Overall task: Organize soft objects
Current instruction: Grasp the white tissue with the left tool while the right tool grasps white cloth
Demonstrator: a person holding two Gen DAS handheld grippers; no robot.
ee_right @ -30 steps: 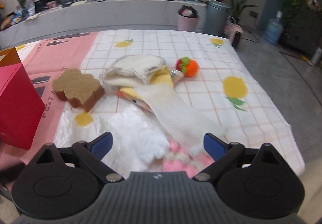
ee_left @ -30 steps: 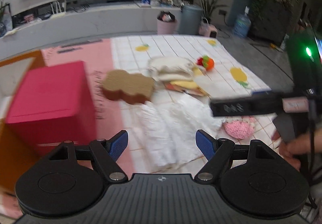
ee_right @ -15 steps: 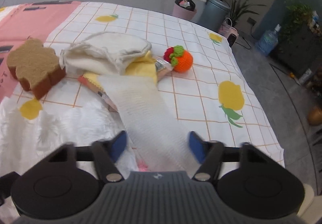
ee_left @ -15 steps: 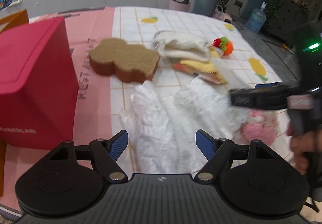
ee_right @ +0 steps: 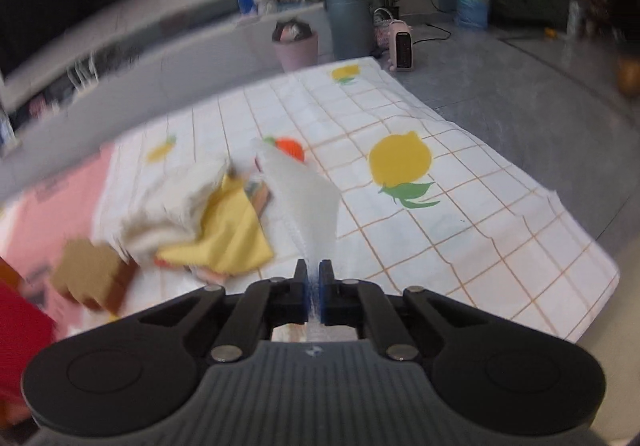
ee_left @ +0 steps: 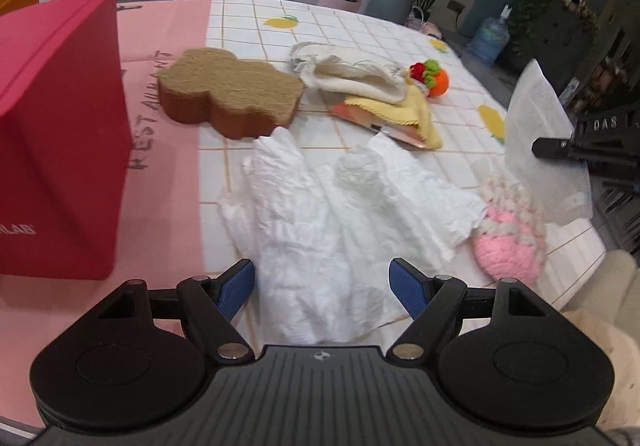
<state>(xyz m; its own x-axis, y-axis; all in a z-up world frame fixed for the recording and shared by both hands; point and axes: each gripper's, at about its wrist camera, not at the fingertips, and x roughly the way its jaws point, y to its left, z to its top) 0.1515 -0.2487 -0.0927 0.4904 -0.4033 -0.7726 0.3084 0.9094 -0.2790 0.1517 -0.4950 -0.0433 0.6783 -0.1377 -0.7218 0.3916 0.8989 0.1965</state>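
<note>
My right gripper (ee_right: 314, 282) is shut on a white foam sheet (ee_right: 308, 197) and holds it lifted above the table; the sheet also shows in the left wrist view (ee_left: 540, 149), with the right gripper (ee_left: 548, 145) at its edge. My left gripper (ee_left: 322, 284) is open and empty, low over a crumpled white plastic sheet (ee_left: 328, 213). A pink knitted piece (ee_left: 508, 246) lies to its right. A brown bear-shaped sponge (ee_left: 230, 95), a cream cloth bag (ee_left: 352, 75), a yellow cloth (ee_left: 404, 109) and an orange knitted toy (ee_left: 434, 75) lie farther back.
A red box (ee_left: 56, 133) stands at the left on the pink part of the tablecloth (ee_left: 168, 185). The table's right edge (ee_right: 580, 286) drops to a grey floor. Bins (ee_right: 348, 25) and a counter stand behind the table.
My right gripper has shut on the white foam sheet and lifted it off the table, swinging right. My left gripper has moved lower and closer over the white plastic sheet.
</note>
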